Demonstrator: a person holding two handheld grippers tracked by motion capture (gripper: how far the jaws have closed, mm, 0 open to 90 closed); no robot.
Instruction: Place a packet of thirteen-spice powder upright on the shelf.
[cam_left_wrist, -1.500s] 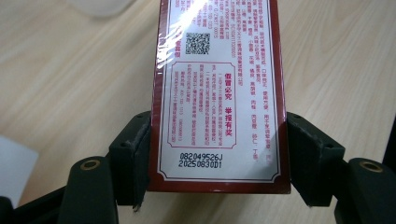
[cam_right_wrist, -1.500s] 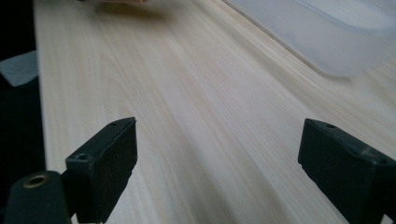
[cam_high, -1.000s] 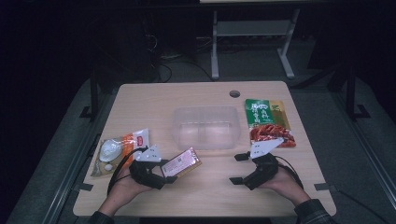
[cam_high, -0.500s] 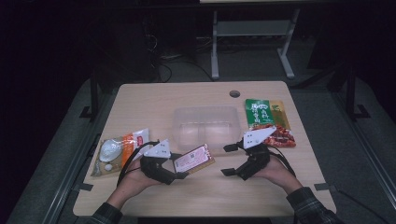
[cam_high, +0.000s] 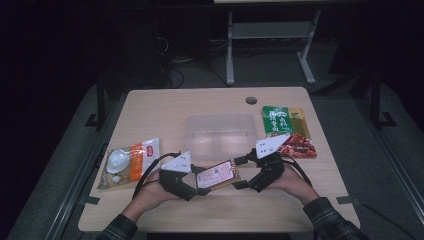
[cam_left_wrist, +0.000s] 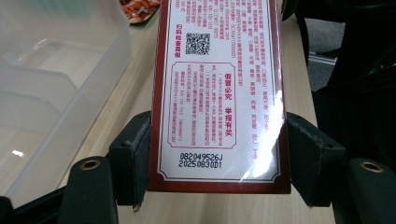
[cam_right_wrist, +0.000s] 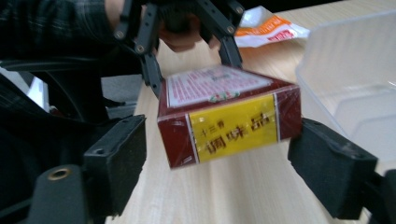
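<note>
A person's two hands meet low over the near edge of the desk (cam_high: 150, 107), forearms in plaid sleeves coming in from below and angled toward each other. The left gripper (cam_high: 197, 184) points right, its jaws clamped on the long sides of a dark red box (cam_high: 218, 175), which hangs just above the wood in front of the clear tub (cam_high: 220, 122). In the left gripper view the box (cam_left_wrist: 219, 93) stands lengthwise between the pads, printed face up, with the tub (cam_left_wrist: 51, 88) off to the side. The right gripper (cam_high: 242, 172) points left at the box's free end; its jaws have just been closing, yet in the right gripper view both pads stand clear of the box (cam_right_wrist: 229, 123), whose yellow-labelled end sits in the gap between them. An orange packet (cam_high: 131, 161) lies at the desk's left, a green packet (cam_high: 282, 120) and a red packet (cam_high: 299, 146) at its right
</note>
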